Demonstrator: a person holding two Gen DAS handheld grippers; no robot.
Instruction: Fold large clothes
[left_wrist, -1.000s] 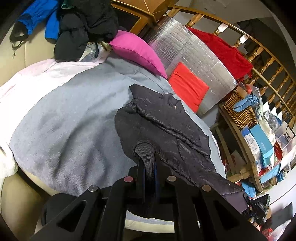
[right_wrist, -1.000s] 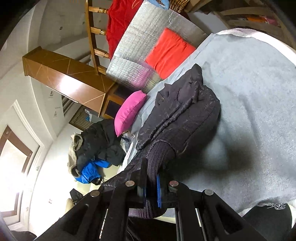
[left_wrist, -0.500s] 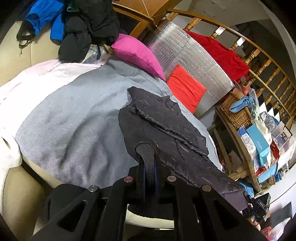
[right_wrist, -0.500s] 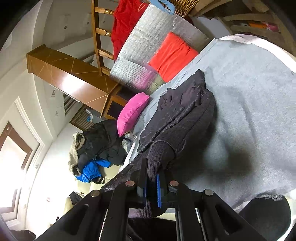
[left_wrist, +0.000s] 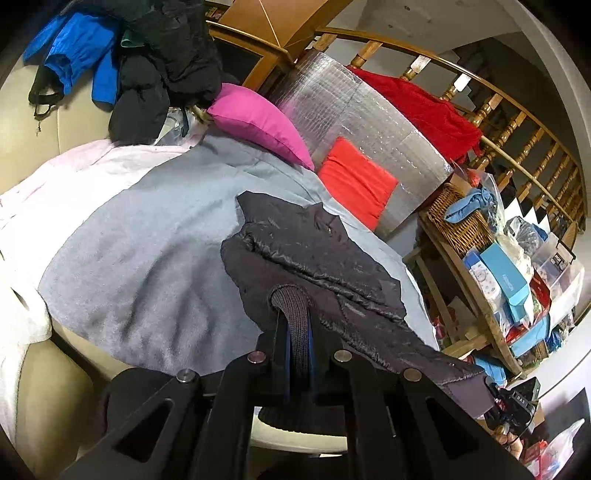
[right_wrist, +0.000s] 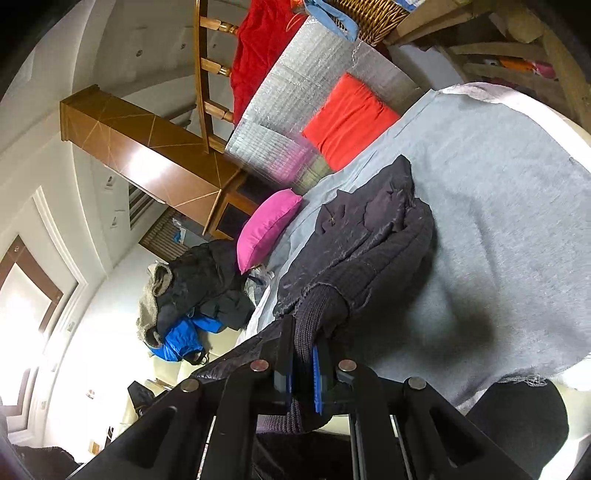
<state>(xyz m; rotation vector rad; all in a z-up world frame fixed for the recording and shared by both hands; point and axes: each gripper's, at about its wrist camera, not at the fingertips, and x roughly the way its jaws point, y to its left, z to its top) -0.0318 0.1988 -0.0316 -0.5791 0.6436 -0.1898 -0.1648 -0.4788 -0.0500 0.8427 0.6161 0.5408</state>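
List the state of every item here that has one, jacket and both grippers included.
dark jacket: partly folded on the grey blanket, both knit cuffs lifted
left gripper: jaws shut on a ribbed cuff
right gripper: jaws shut on the other cuff
pink pillow: propped against silver sheet

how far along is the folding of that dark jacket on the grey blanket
Early to midway. Done: the dark jacket lies bunched on the grey blanket, partly doubled over. In hand: the left gripper is shut on one ribbed cuff, and the right gripper on another ribbed cuff. Left: laying the sleeves in, flattening it into a neat fold, then the clothes pile behind.
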